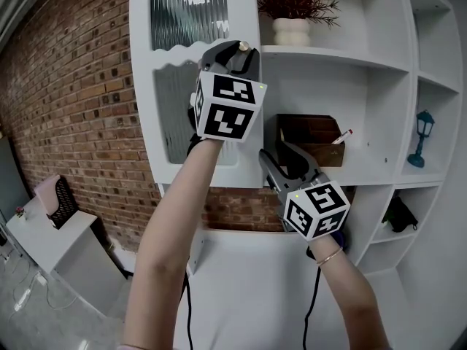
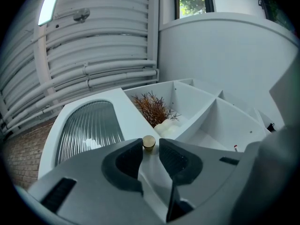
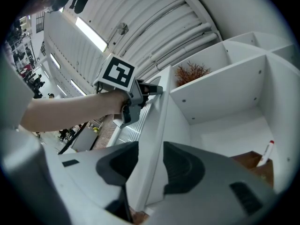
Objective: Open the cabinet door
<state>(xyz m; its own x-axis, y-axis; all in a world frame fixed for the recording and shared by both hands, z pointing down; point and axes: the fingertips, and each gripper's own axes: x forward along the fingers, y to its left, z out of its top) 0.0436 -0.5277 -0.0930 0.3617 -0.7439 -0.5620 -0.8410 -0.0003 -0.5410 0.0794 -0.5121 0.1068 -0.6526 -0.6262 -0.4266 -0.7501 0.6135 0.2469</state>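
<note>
The white cabinet door [image 1: 175, 108], with ribbed glass panes, stands swung out to the left of the shelf unit. Its small brass knob [image 1: 243, 47] sits high on the door's edge. My left gripper [image 1: 237, 49] is raised to it. In the left gripper view the knob [image 2: 149, 143] lies between the fingertips of that gripper [image 2: 151, 146], with a narrow gap on one side. My right gripper [image 1: 271, 162] is lower down, shut on the door's edge. In the right gripper view the door [image 3: 157, 125] fills the space between the jaws of that gripper [image 3: 151, 161].
Open white shelves [image 1: 379, 64] hold a potted dried plant [image 1: 292, 6], a wooden box [image 1: 310, 137] with a pen, and a blue lantern figure [image 1: 421, 137]. A brick wall [image 1: 66, 100] runs on the left, with a white table [image 1: 44, 232] below it.
</note>
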